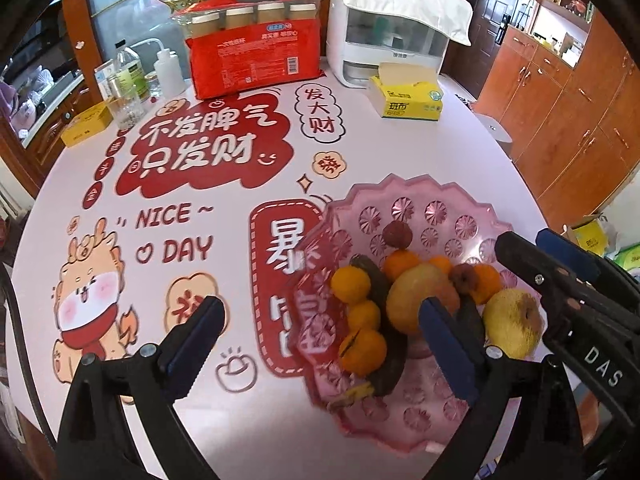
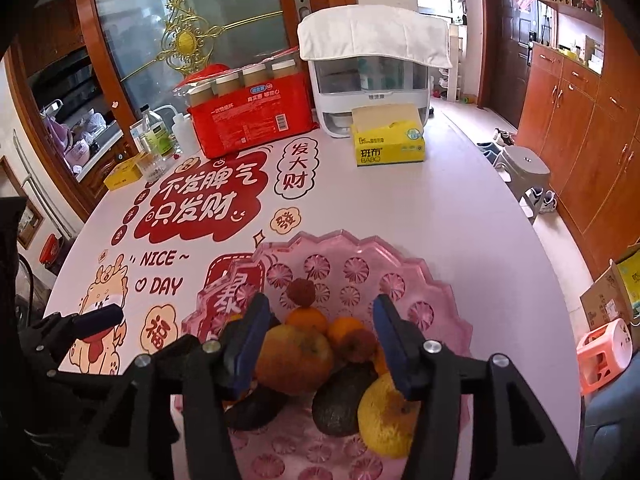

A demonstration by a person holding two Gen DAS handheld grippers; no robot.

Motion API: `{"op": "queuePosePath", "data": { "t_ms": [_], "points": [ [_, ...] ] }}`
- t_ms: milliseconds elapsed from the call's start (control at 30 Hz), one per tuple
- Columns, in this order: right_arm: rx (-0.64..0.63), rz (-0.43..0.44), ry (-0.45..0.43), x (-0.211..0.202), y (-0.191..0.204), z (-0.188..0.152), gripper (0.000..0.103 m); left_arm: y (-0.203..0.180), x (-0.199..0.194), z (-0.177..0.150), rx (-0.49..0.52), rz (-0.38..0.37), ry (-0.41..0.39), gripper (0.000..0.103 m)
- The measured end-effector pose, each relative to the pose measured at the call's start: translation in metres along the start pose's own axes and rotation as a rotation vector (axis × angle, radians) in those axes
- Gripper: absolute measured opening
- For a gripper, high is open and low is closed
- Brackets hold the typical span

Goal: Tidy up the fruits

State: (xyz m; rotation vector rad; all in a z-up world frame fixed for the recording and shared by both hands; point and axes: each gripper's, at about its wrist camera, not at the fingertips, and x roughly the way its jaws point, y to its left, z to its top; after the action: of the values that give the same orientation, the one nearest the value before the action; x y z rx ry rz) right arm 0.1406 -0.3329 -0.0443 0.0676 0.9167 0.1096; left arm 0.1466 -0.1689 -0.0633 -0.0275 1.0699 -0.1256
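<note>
Fingers (image 1: 216,320) of your left gripper (image 1: 320,336) are standing wide open above the pink fruit plate (image 1: 420,200) on the worktop (image 1: 400,152), gripping nothing; your right gripper (image 2: 320,336) is hovering partly open, empty, over the piled oranges (image 1: 352,284), avocados (image 2: 336,400) and yellow pear (image 1: 512,324).

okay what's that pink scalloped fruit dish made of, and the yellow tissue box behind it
The pink scalloped fruit dish looks like clear moulded plastic, possibly pressed glass: the tablecloth print shows through it, and it carries glossy cut-flower facets. The yellow tissue box looks like a printed soft plastic wrap rather than card, judging by its shiny, slightly rounded sides, though that is uncertain.
</note>
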Motion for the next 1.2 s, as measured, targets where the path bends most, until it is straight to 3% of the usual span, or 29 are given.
{"op": "queuePosePath", "data": {
  "t_ms": [300,567,800,1200],
  "points": [
    [-0.045,0.046,0.021,-0.030,0.024,-0.019,0.062,0.029,-0.038,-0.025,-0.005,0.069,-0.013,0.097],
    [-0.007,0.087,0.028,-0.062,0.038,-0.027,0.062,0.047,-0.071,-0.036,-0.056,0.100,-0.046,0.097],
    [-0.014,0.070,0.013,-0.077,0.050,-0.034,0.063,0.050,-0.091,-0.038,-0.072,0.138,-0.081,0.097],
    [-0.027,0.060,-0.009,-0.084,0.061,-0.033,0.063,0.049,-0.098,-0.039,-0.064,0.137,-0.089,0.097]
  ]
}}
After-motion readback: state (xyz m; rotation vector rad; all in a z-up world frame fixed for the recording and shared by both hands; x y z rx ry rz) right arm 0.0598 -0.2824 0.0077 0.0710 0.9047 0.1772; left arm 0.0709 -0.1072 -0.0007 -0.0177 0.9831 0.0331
